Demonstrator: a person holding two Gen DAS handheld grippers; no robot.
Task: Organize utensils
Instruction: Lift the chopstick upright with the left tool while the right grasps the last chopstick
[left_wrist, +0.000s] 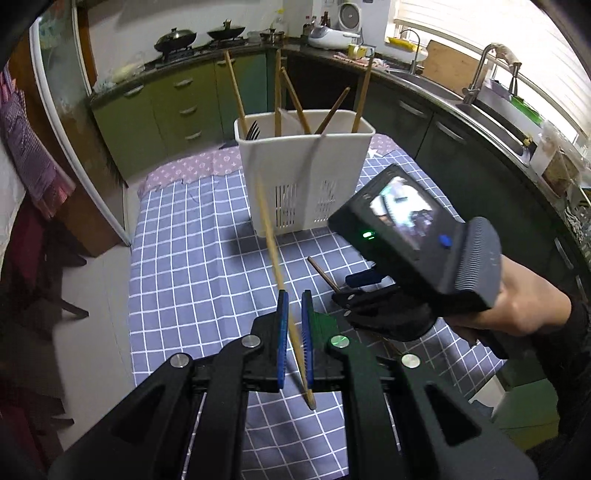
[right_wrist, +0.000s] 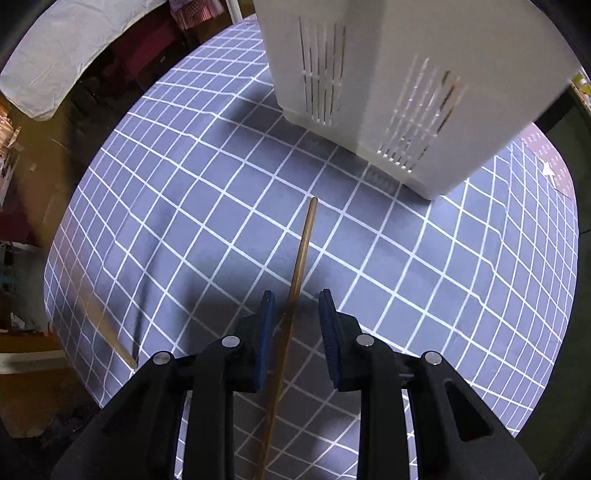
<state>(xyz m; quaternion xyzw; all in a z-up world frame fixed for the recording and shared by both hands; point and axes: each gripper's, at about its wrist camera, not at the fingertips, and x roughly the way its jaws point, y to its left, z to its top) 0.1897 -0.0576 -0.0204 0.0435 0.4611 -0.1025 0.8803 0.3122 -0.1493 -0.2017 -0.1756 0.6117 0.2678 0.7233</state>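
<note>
My left gripper is shut on a light wooden chopstick and holds it above the table, its tip pointing toward the white utensil caddy. The caddy holds several chopsticks and a dark fork. My right gripper is open low over the table, its blue pads on either side of a brown chopstick that lies on the checked cloth. The right gripper also shows in the left wrist view, with that brown chopstick in front of it. The caddy stands just beyond in the right wrist view.
The table wears a blue checked cloth with a pink patterned cloth at its far end. A blurred light stick shows at the table's left edge. Green cabinets, a stove and a sink line the far walls.
</note>
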